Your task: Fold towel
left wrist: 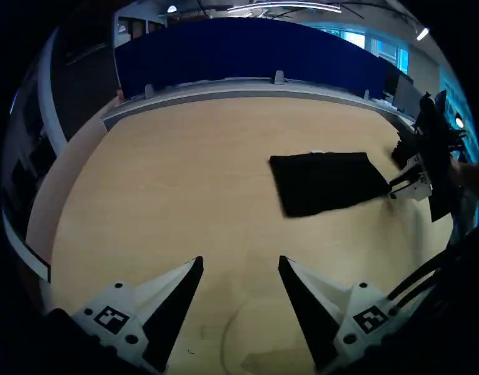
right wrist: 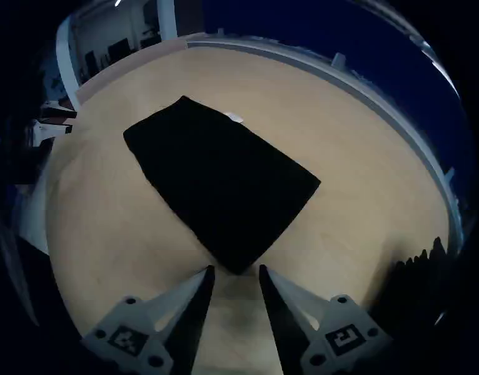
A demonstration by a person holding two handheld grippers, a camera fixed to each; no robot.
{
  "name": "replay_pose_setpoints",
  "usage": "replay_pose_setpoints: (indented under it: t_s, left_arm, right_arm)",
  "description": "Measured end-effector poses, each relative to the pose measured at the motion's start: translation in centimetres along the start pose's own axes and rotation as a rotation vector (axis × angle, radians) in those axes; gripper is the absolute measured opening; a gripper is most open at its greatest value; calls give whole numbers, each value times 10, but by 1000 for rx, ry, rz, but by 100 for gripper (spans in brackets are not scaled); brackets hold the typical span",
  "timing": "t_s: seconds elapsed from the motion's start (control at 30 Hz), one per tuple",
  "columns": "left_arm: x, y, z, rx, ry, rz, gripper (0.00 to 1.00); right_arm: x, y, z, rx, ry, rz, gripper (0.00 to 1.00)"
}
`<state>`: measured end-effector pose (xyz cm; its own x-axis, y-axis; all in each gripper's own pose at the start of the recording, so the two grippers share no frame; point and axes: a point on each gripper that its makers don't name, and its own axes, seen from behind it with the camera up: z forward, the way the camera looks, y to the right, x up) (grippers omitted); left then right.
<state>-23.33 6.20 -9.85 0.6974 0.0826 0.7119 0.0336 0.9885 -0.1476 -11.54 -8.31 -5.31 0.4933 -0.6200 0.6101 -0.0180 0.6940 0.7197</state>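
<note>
A black towel (right wrist: 221, 181) lies flat on the pale wooden table (left wrist: 177, 175), at 2 o'clock from the left gripper (left wrist: 241, 262), whose fingers stand apart over bare wood. The right gripper (right wrist: 234, 269) also has its fingers apart, with the towel's near corner just at their tips. A white tag (right wrist: 235, 117) on the towel's 12 o'clock edge is too small to read. Square black-and-white markers (left wrist: 111, 317) sit on the fingers.
</note>
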Motion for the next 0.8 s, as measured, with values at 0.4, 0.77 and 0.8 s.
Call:
replay_pose_setpoints:
  t_s: [0.4,0.77,0.8]
  left_arm:
    - [-3,-6,-14,7,6,-20,89]
    - [-1,-10,-25,10,22,-31,89]
    - [-1,-11,-27,12,25,-33,89]
  right_arm:
    - [0,3,5,0,1,14,4]
    - [18,4,-5,-27,32,-20,3]
    - [23,4,-8,-30,38,-27,3]
